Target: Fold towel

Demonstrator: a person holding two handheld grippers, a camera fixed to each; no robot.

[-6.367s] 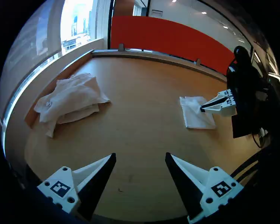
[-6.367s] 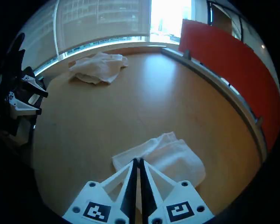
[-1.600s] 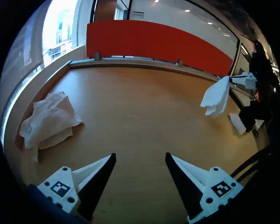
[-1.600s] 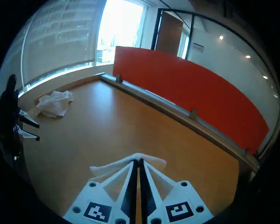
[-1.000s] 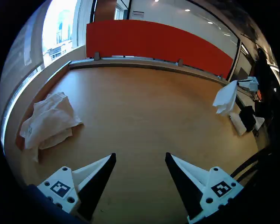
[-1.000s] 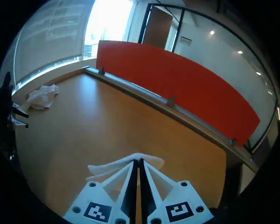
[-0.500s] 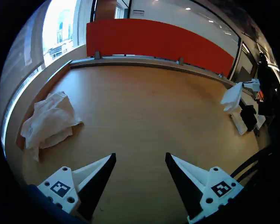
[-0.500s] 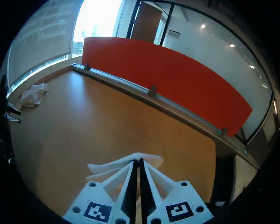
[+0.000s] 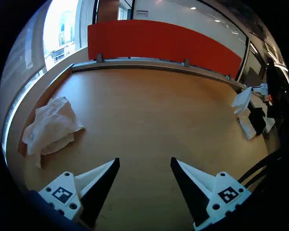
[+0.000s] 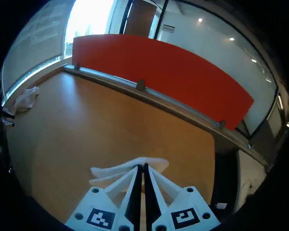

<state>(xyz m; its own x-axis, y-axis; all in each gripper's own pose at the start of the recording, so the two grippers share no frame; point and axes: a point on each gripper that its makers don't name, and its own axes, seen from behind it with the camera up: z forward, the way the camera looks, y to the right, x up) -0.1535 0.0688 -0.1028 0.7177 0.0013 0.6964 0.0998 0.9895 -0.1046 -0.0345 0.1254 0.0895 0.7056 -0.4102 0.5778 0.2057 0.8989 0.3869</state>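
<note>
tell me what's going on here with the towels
A person is working with a gripper in each hand. The right gripper is shut on a white towel, which hangs from it in the air near the right end of the wooden table. The left gripper is open and empty, hovering over the near side of the table. A heap of rumpled white towels lies by the window, not yet folded.
</note>
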